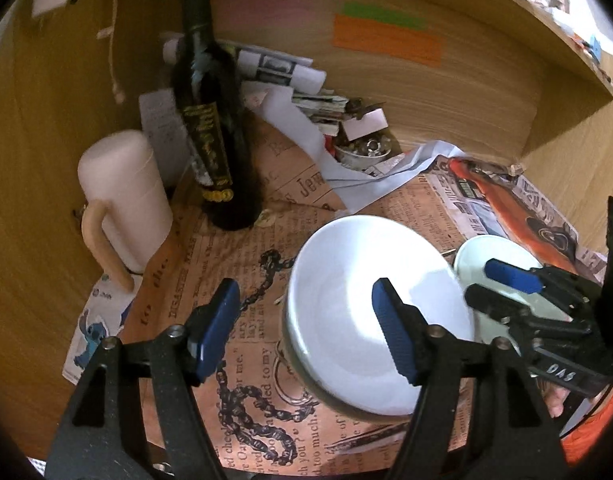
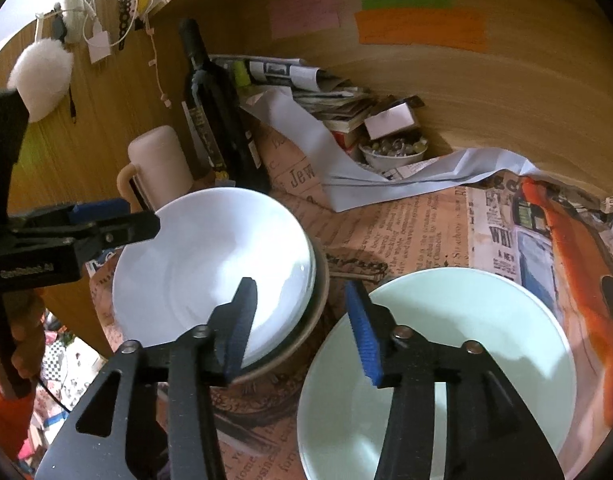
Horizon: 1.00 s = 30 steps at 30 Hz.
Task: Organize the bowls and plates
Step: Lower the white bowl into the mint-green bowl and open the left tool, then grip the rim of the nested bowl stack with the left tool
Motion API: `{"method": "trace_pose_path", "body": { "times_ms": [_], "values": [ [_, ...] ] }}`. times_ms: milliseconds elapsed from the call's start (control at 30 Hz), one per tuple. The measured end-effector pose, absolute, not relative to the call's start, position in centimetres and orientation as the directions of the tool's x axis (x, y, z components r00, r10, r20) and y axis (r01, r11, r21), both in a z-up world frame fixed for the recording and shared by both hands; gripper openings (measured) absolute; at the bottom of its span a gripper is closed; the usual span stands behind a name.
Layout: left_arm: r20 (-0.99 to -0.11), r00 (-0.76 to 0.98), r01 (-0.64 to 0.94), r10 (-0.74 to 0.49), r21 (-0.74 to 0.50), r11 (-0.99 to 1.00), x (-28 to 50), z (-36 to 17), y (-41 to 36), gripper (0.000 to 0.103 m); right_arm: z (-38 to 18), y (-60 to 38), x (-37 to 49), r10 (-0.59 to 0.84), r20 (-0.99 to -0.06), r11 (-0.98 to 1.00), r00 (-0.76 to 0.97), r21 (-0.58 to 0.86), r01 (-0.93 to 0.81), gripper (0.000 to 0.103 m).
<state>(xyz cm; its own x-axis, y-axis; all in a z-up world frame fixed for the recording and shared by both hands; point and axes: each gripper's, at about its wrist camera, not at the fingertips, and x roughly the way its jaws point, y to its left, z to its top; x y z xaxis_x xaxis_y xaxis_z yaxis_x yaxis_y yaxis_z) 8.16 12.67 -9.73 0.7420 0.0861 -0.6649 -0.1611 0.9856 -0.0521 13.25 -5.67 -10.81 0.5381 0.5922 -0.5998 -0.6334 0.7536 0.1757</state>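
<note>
A white plate (image 1: 358, 300) lies inside a grey-rimmed bowl (image 1: 346, 404) on the newspaper-covered table; both show in the right wrist view too, the plate (image 2: 202, 264) over the bowl's rim (image 2: 306, 336). A pale green plate (image 2: 466, 344) lies to their right, also seen in the left wrist view (image 1: 486, 252). My left gripper (image 1: 306, 336) is open, its right finger over the white plate, the left finger beside the bowl. My right gripper (image 2: 302, 328) is open, hovering over the gap between the stack and the green plate.
A dark wine bottle (image 1: 210, 128) and a cream mug (image 1: 122, 196) stand at the back left. Papers and a small bowl of trinkets (image 1: 362, 148) crowd the back corner. Wooden walls close in behind and to the left.
</note>
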Motion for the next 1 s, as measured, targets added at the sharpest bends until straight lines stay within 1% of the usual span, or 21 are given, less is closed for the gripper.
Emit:
{"method": "trace_pose_path", "body": {
  "times_ms": [67,133,200,333,533,733,800,867,933,1000],
  "values": [
    [-0.673,0.737,-0.161,0.063,-0.084,0.983,8.0,-10.4,13.4,0.068,-10.8,-5.8,13.3,0.595,-0.602,0.752,0.533,0.183,-0.633,0.044],
    [-0.680,0.732,-0.160,0.048,-0.102,0.982,7.8,-11.1,13.7,0.069,-11.0,-5.9,13.6,0.599,-0.606,0.751,0.523,0.201,-0.629,0.050],
    [-0.683,0.729,-0.158,0.045,-0.104,0.982,7.7,-11.8,13.9,0.069,-11.2,-5.9,13.8,0.600,-0.611,0.753,0.516,0.215,-0.622,0.052],
    [-0.692,0.722,-0.139,0.030,-0.102,0.985,7.6,-13.1,13.9,0.069,-11.7,-5.6,14.1,0.607,-0.626,0.749,0.490,0.244,-0.616,0.052],
    [-0.674,0.738,-0.101,-0.009,-0.124,0.987,7.5,-13.6,13.8,0.069,-12.5,-4.7,14.5,0.608,-0.647,0.749,0.461,0.273,-0.604,0.052],
    [-0.690,0.720,-0.073,-0.074,-0.180,0.981,8.0,-14.2,13.9,0.068,-12.7,-4.0,14.8,0.613,-0.656,0.745,0.441,0.293,-0.600,0.051],
    [-0.693,0.715,-0.064,-0.092,-0.196,0.979,8.2,-14.5,14.0,0.065,-12.9,-3.8,14.9,0.613,-0.661,0.742,0.432,0.295,-0.601,0.048],
    [-0.697,0.707,-0.047,-0.119,-0.214,0.976,8.4,-14.7,14.0,0.055,-13.1,-3.6,14.8,0.602,-0.666,0.749,0.439,0.282,-0.600,0.045],
    [-0.696,0.702,-0.030,-0.147,-0.236,0.971,8.5,-14.8,14.0,0.048,-13.2,-3.6,14.9,0.595,-0.668,0.756,0.448,0.276,-0.594,0.039],
    [-0.696,0.703,-0.029,-0.147,-0.234,0.972,8.5,-14.8,13.8,0.048,-13.2,-3.7,15.0,0.597,-0.667,0.757,0.446,0.284,-0.589,0.037]
  ]
}}
